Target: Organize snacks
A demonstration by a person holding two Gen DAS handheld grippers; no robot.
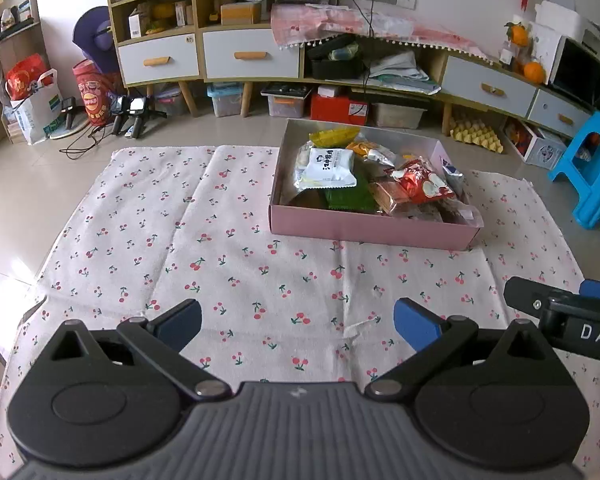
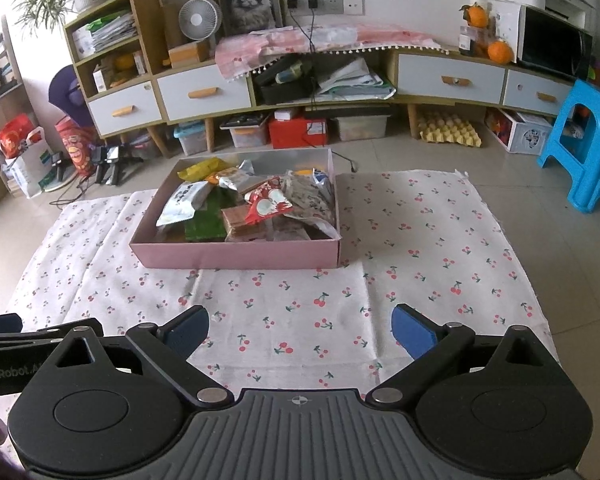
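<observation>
Cherry-print cloth (image 1: 228, 248) covered the floor under both tools. Ahead and to the right of the left gripper (image 1: 298, 322), whose jaws stood wide and empty, sat the pink box (image 1: 364, 230) heaped with snacks (image 1: 328, 166). The right gripper (image 2: 300, 330), equally wide and empty, faced it just left of centre. Judged best: reach for a top packet, such as the red one (image 2: 266, 200), and pinch its edge lightly.

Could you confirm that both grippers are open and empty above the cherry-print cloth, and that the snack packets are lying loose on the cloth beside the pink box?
Not quite: the snack packets lie inside the pink box, not on the cloth, as the right wrist view shows. The left gripper and right gripper are open and empty.
</observation>
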